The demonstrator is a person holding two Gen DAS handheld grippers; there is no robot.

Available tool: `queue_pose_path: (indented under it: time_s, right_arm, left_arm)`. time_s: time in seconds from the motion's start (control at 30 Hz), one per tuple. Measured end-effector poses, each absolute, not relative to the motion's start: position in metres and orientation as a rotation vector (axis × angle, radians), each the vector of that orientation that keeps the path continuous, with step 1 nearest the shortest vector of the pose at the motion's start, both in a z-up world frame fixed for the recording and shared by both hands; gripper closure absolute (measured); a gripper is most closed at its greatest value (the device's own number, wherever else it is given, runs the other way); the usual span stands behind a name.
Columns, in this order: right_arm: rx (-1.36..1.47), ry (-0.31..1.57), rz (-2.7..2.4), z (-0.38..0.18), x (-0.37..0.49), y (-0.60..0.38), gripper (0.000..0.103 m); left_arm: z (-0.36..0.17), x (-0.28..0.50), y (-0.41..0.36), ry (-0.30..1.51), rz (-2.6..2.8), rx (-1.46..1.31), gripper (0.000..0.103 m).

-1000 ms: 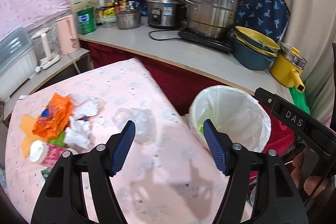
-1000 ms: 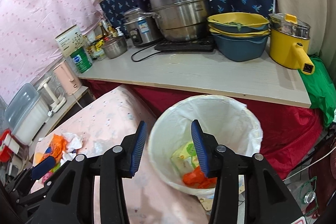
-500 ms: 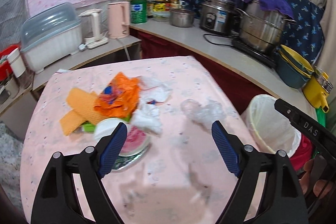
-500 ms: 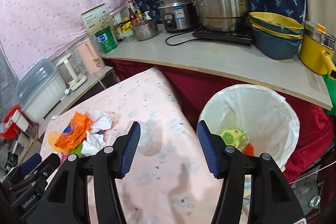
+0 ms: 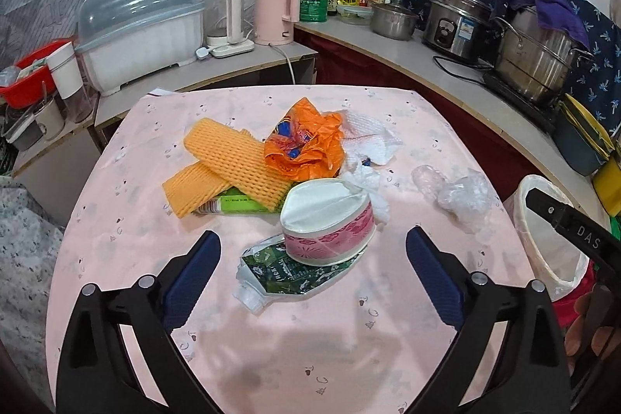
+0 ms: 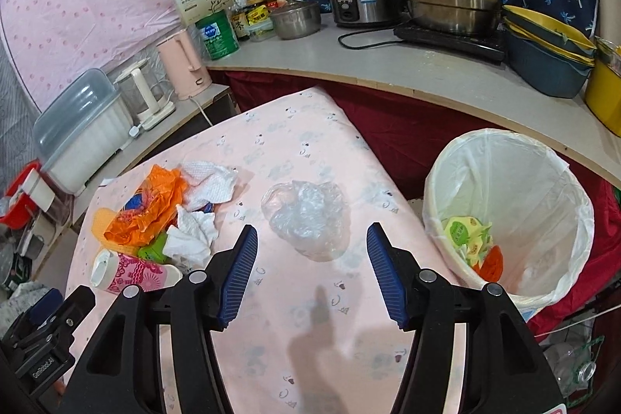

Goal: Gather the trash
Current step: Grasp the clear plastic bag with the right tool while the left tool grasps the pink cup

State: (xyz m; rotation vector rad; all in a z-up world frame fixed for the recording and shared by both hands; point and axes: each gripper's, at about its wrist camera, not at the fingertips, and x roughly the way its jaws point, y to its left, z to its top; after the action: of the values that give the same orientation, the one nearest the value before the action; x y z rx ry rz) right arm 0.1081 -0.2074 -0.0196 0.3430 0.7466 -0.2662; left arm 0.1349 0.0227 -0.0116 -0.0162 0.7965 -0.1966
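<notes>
A heap of trash lies on the pink-clothed table (image 5: 128, 220), toward its far left part: two strips of orange foam netting (image 5: 229, 161) crossed over a green carton (image 5: 233, 204), a crumpled orange plastic wrapper (image 5: 306, 146), white paper tissues (image 5: 368, 138) and a squashed pink-and-white paper cup (image 5: 326, 220) resting on a flattened dark green foil pouch (image 5: 295, 274). A crumpled clear plastic bag (image 6: 306, 216) sits apart from the heap, nearer the table's right edge. Just off that edge stands the white-lined trash bin (image 6: 543, 177), with yellow-green and orange scraps at its bottom. The left gripper (image 5: 312, 278) hangs above the cup and pouch with its blue-padded fingers spread wide, touching nothing. The right gripper (image 6: 312, 272) is likewise spread and empty, its fingers on either side of the clear bag but short of it. The green carton is mostly buried under the netting, and its print is unreadable; the bin's near wall is cut off behind the right gripper's body.
</notes>
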Motion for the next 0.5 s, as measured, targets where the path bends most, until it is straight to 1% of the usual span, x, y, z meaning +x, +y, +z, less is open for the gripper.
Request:
queue_pose_path:
  time_s: [0.1, 0.23, 0.5]
  right_arm:
    - [0.339, 0.761, -0.265, -0.027, 0.115, -0.204, 0.042]
    - [0.335, 0.784, -0.265, -0.037, 0.127, -0.202, 0.041]
    - [0.333, 0.814, -0.285, -0.056, 0.151, -0.208, 0.032]
  left_arm:
    - [-0.019, 0.139, 0.025, 0.812, -0.192, -0.02, 0.011]
    - [-0.029, 0.146, 0.022, 0.833, -0.191, -0.031, 0.011]
    - [-0.045, 0.17, 0.015, 0.876, -0.175, -0.062, 0.011]
